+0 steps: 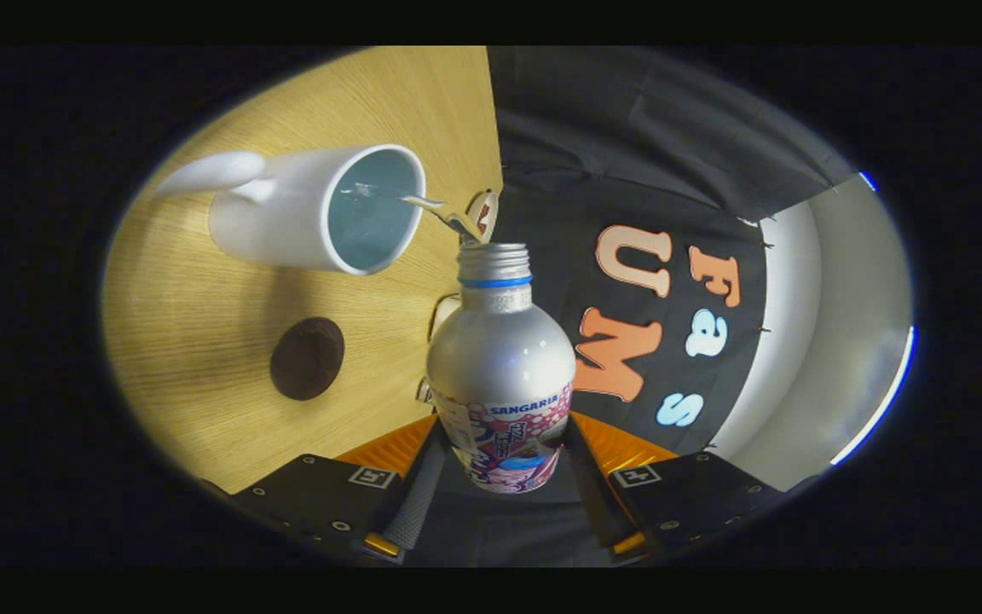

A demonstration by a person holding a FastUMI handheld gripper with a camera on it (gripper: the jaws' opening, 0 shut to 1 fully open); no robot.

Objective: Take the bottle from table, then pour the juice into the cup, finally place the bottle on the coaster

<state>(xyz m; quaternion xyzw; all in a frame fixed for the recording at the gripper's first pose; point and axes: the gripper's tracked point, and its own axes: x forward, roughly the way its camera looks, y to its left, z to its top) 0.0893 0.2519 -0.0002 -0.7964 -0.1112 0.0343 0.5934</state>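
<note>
The whole scene is seen rolled onto its side, so that the wooden worktop (201,341) stands like a wall on the left and the black cloth of the booth's wall hangs on the right.

Furthest left, a white cup (312,209) is seen on the worktop, its handle turned away from the bottle and its open mouth turned toward it. A pale bluish inside is shown, with some clear liquid already gathered in it. Below the cup, well apart from it on the bare wood, a dark round coaster (307,358) is laid flat; nothing is set on it.

A thin clear stream of juice (423,206) is drawn from the bottle's open mouth across the cup's rim and into the cup, so the pouring is caught under way.

In the middle, the bottle (500,358) is held between the two fingers of the tongs (504,460). It is a silvery metal bottle with a threaded neck, a blue ring under the thread and a printed pink and white label round its lower body. No cap is seen on it. Its mouth is brought just beside the cup's rim, and the bottle is held clear of the worktop. The tongs are closed narrowly on the labelled lower part, one finger pressed on each side.

Behind the bottle's neck a small pale object is partly hidden at the worktop's edge; what it is cannot be told.

On the right, beyond the cloth, a pale curved surface is glimpsed.
</note>
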